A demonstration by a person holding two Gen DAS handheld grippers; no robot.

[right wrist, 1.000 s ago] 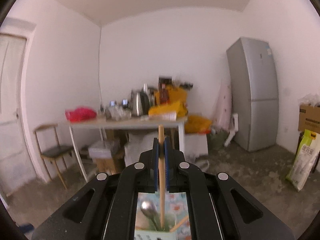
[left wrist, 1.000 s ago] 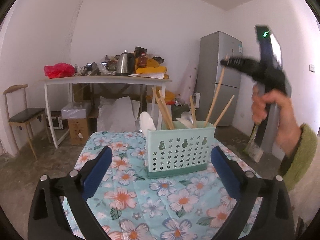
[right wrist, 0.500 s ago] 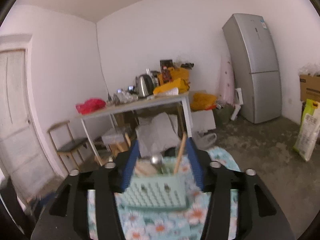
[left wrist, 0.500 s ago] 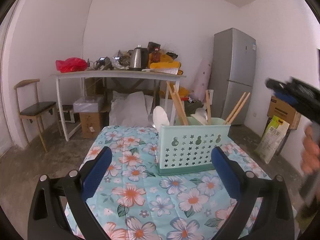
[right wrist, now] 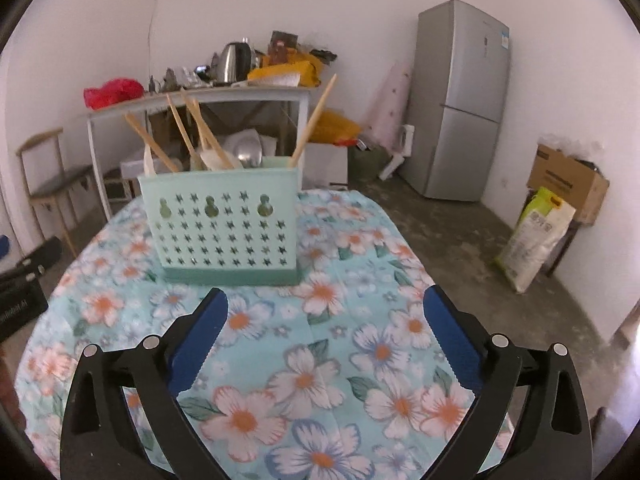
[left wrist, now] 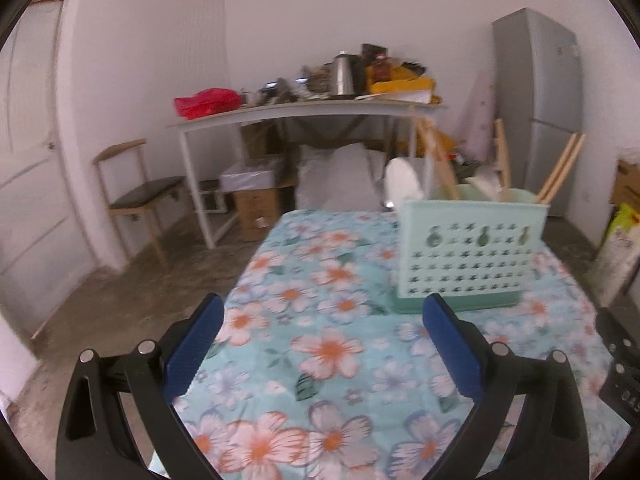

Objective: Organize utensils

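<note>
Utensil caddy loaded, both grippers empty

The mint caddy (right wrist: 226, 224) sits on the flowery tablecloth (right wrist: 320, 360) with chopsticks (right wrist: 314, 124) and spoons (right wrist: 246, 152) standing inside. The right gripper (right wrist: 326, 330) jaws are opening wide with nothing between them; the left gripper (left wrist: 322, 342) is spread apart too, empty

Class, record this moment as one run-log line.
right gripper: jaws opening, nothing between | left gripper: open, empty | utensil holder: upright on tablecloth, chopsticks inside
</note>
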